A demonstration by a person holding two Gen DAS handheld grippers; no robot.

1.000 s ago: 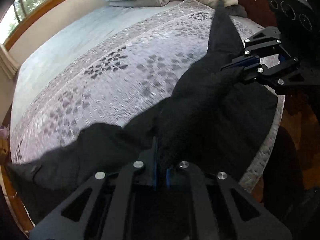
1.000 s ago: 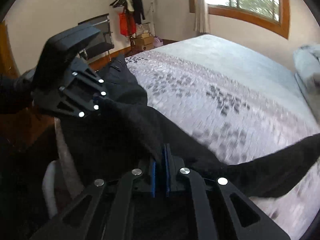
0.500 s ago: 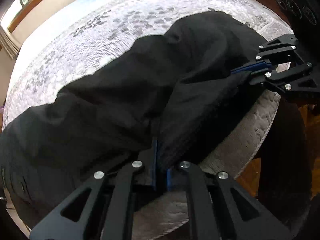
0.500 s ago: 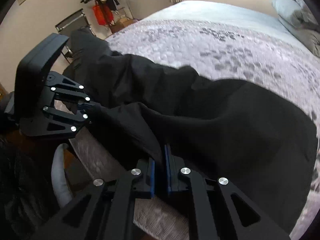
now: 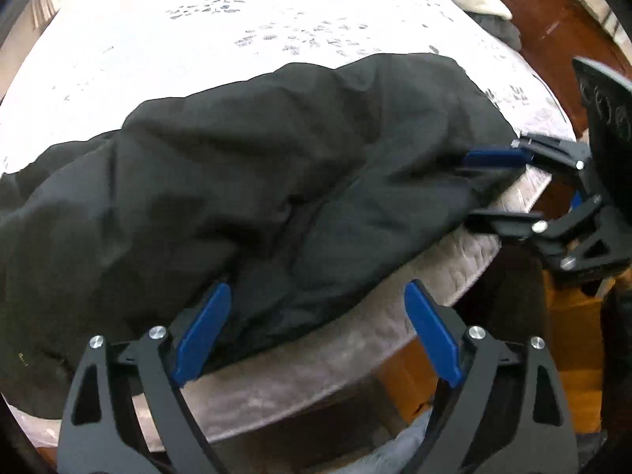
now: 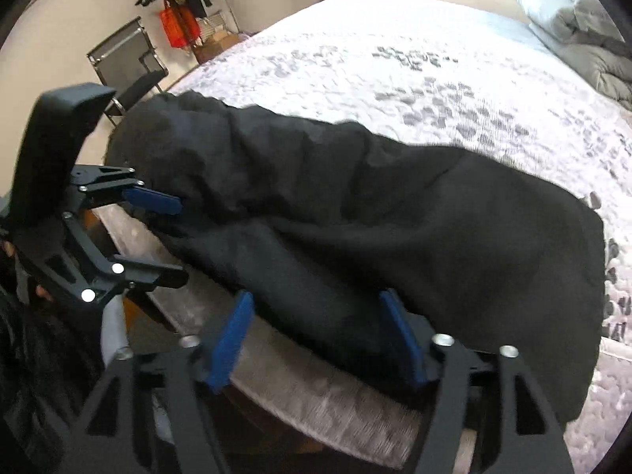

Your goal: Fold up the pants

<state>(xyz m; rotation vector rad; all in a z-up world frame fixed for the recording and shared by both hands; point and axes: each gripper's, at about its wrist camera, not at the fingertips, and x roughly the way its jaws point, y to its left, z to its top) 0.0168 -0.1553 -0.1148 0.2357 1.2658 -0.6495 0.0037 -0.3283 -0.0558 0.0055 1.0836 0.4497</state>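
Black pants (image 5: 276,166) lie in a crumpled band along the near edge of the bed (image 5: 316,359), also seen in the right wrist view (image 6: 375,217). My left gripper (image 5: 316,316) hangs just over the bed edge, its jaws opening wide; the pants' near edge lies loose between the blue pads (image 5: 203,331). My right gripper (image 6: 316,335) is opening as well, with the cloth edge slack between its pads (image 6: 403,339). Each gripper shows in the other's view, the right (image 5: 493,189) and the left (image 6: 166,233), both at the pants' edge.
The bed's pale patterned cover (image 6: 434,71) stretches away behind the pants. A grey duvet (image 6: 572,19) is heaped at the far end. A black chair (image 6: 126,67) and a clothes rack (image 6: 177,4) stand beyond the bed. Wooden floor (image 5: 572,316) lies below the edge.
Both grippers were shut on the pants and brought them down onto the bed. Now both have opened and the cloth lies free along the edge.
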